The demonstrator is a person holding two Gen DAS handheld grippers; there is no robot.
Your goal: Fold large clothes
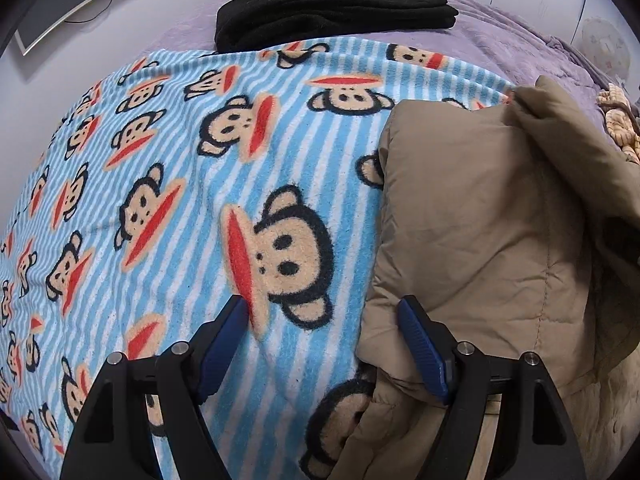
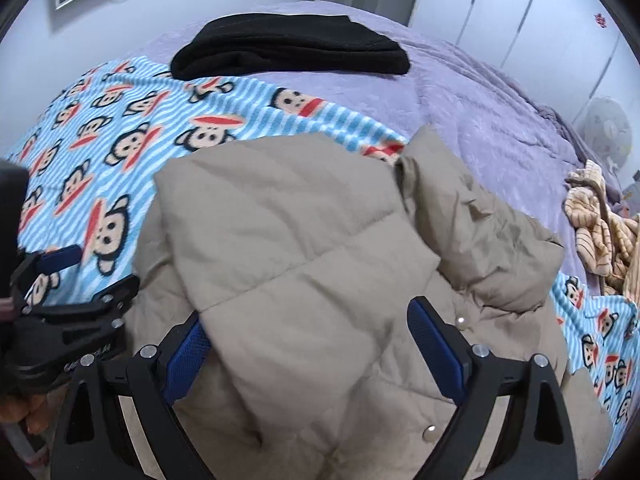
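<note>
Folding partly done: padded tan coat (image 2: 304,240) doubled but lumpy; left gripper (image 1: 320,320) and right gripper (image 2: 308,328) both wide apart, empty.

A blue-and-white striped blanket (image 1: 192,208) printed with cartoon monkey faces is spread over the near part of the bed. Beyond it lies a lilac bedspread (image 2: 472,120), soft-looking and a little rumpled. At the far edge of the blanket sits a folded black garment (image 1: 332,10) (a tidy, flat stack). Off to the right, a crumpled cloth in tan stripes (image 2: 600,232) rests on the bedspread. A monitor (image 1: 76,0) hangs tilted against the pale wall, and white cupboard doors (image 2: 520,16) stand behind the bed.
</note>
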